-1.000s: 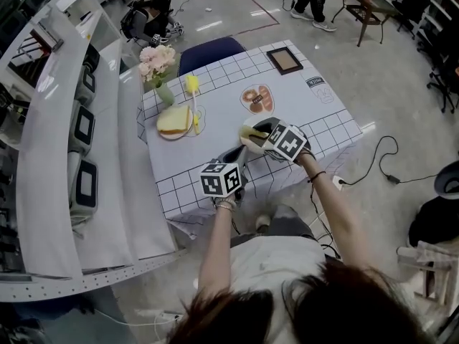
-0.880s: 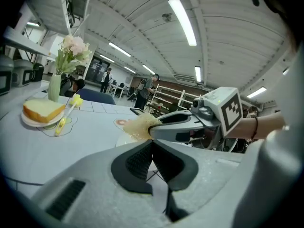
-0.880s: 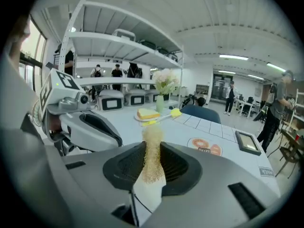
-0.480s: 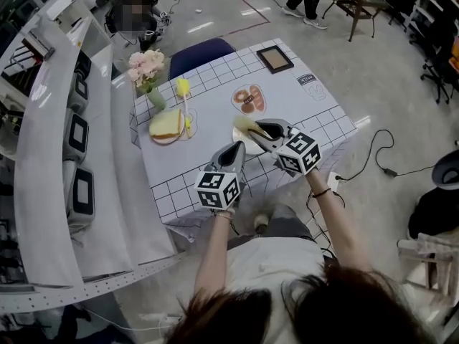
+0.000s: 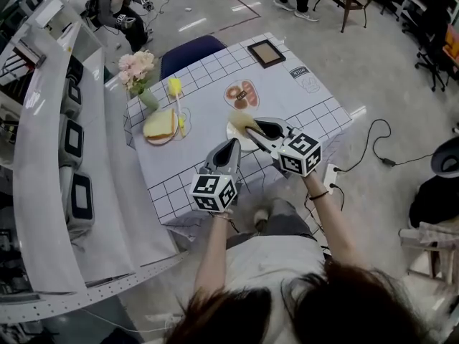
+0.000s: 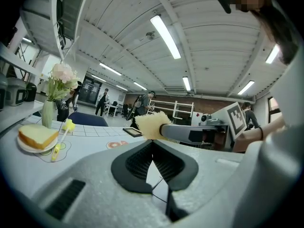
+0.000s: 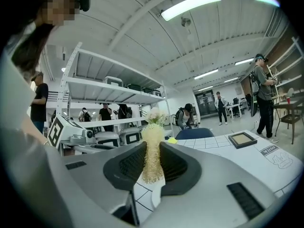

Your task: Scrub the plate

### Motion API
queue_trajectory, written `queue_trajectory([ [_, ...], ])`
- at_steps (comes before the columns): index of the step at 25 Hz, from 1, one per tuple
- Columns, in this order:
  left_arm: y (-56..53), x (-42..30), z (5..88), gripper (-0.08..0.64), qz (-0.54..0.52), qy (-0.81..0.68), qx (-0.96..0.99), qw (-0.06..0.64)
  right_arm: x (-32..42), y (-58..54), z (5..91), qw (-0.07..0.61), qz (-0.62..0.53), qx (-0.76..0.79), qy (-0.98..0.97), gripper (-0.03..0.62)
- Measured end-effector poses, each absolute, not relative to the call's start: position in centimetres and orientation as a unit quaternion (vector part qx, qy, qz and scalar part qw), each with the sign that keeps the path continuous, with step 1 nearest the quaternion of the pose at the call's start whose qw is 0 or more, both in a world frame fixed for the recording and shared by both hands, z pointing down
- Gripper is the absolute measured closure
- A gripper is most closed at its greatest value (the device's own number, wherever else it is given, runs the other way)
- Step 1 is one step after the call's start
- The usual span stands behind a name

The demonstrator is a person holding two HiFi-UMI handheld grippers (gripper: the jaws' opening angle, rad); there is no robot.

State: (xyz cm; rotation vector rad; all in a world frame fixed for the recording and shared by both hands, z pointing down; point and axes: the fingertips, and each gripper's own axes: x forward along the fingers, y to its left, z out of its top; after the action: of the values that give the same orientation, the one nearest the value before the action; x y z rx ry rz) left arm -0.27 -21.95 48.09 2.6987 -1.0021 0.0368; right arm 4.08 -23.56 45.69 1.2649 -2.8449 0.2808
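A white plate (image 5: 239, 140) lies near the front of the checked table. My right gripper (image 5: 252, 127) reaches over it from the right, shut on a yellow sponge (image 5: 240, 120) that sits above the plate's far side. In the right gripper view the sponge (image 7: 153, 152) stands upright between the dark pads. My left gripper (image 5: 232, 143) points at the plate's near-left rim, its jaws shut. In the left gripper view its tips (image 6: 152, 141) meet with nothing seen between them, and the sponge (image 6: 151, 125) shows just beyond. The plate is hidden there.
On the table's left lie a slice of bread on a small plate (image 5: 159, 125), a yellow brush (image 5: 176, 92) and a vase of flowers (image 5: 140, 70). A doughnut print (image 5: 240, 94) and a picture frame (image 5: 265, 51) lie farther back. A blue chair (image 5: 190, 52) stands behind; shelves (image 5: 64, 156) run along the left.
The head camera has shifted, so the table sits higher and more to the left. Both grippers stay at the plate; their cubes have drawn slightly toward me. The right keeps the sponge.
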Motion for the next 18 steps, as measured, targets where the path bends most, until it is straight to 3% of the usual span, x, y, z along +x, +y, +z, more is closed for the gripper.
queue_trajectory([
  [18, -22.63, -1.18, 48.15, 0.549, 0.015, -0.342, 0.931, 0.128, 3.47, -23.69, 45.22, 0.011, 0.075, 0.401, -0.913, 0.512],
])
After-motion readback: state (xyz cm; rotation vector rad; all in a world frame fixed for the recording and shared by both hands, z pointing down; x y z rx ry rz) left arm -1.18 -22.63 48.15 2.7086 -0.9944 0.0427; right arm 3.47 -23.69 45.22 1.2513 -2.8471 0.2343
